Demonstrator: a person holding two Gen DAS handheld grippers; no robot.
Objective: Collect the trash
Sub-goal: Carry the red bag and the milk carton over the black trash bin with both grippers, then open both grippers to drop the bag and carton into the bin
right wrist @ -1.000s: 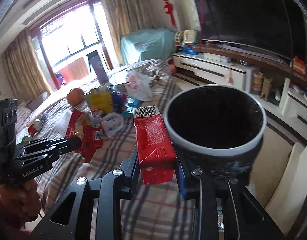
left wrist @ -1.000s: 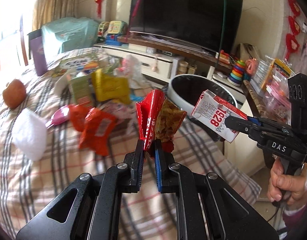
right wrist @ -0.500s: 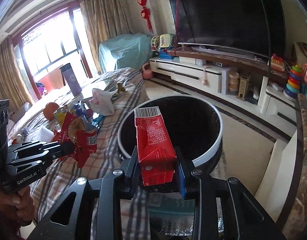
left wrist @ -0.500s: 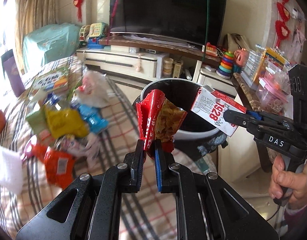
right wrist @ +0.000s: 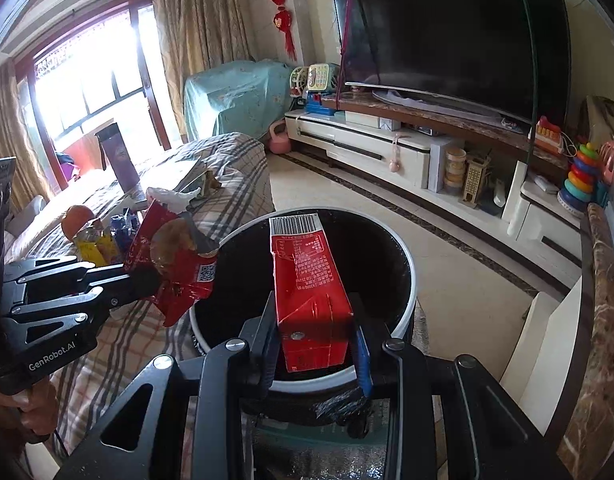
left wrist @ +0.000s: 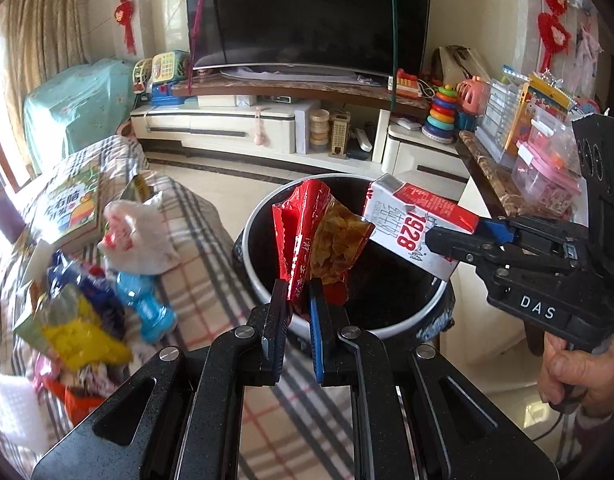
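My left gripper [left wrist: 297, 292] is shut on a red snack wrapper [left wrist: 307, 232] and holds it over the near rim of the black trash bin [left wrist: 263, 220] with a white rim. My right gripper [right wrist: 315, 320] is shut on a red and white milk carton [right wrist: 307, 280], held over the bin's opening [right wrist: 405, 248]. In the left wrist view the carton [left wrist: 411, 228] hangs over the bin's right side in the right gripper [left wrist: 459, 240]. In the right wrist view the left gripper [right wrist: 143, 280] holds the wrapper [right wrist: 179, 276] at the bin's left rim.
The plaid-covered table [left wrist: 211, 232] to the left carries a white plastic bag [left wrist: 139, 236], a blue bottle [left wrist: 143, 304], a yellow packet [left wrist: 83, 340] and a book [left wrist: 67, 208]. A TV cabinet [left wrist: 267, 128] stands behind the bin, a marble-topped shelf [left wrist: 491, 176] to the right.
Both grippers have swung right from the table, bringing the wrapper and the carton over the bin's opening. Both stay shut on their items.
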